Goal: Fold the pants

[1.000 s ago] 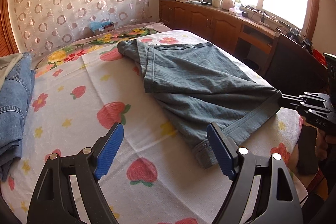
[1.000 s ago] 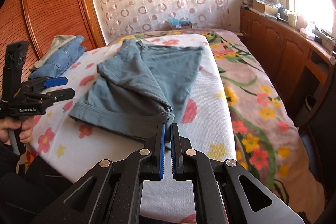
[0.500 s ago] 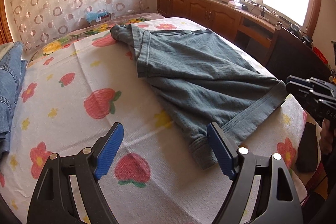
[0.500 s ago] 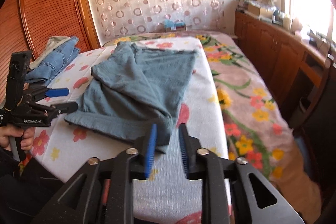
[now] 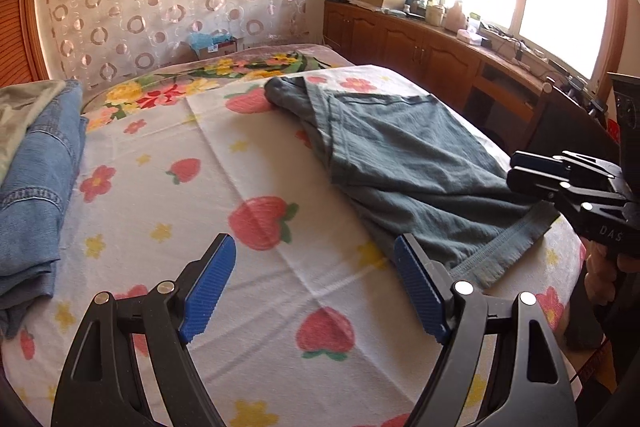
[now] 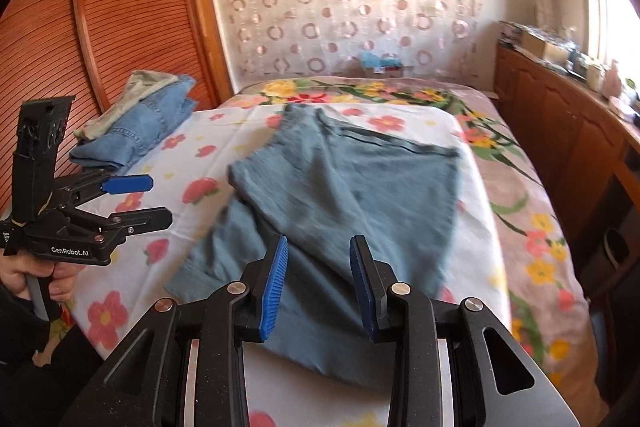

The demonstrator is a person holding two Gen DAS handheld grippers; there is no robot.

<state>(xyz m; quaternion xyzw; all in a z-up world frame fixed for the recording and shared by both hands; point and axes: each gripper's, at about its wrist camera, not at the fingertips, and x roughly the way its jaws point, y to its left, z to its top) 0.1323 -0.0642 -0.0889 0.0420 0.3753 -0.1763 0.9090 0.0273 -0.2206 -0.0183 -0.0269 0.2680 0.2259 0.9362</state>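
Grey-blue pants (image 6: 348, 187) lie folded over on the strawberry-print sheet (image 5: 224, 227) on the bed; they also show in the left wrist view (image 5: 400, 155). My left gripper (image 5: 316, 287) is open and empty above the sheet, left of the pants' hem; it also shows in the right wrist view (image 6: 138, 199). My right gripper (image 6: 318, 281) is open and empty just above the near edge of the pants; it also shows in the left wrist view (image 5: 520, 167).
A pile of folded blue jeans (image 6: 140, 127) and a pale garment lies at the bed's left side by the wooden wardrobe (image 6: 100, 27). A floral blanket (image 6: 520, 207) covers the bed's right side. A wooden cabinet (image 5: 420, 43) with clutter runs under the window.
My right gripper has opened and let go of the pants' edge, which now lies on the bed. Both grippers have shifted slightly; the left one stays open.
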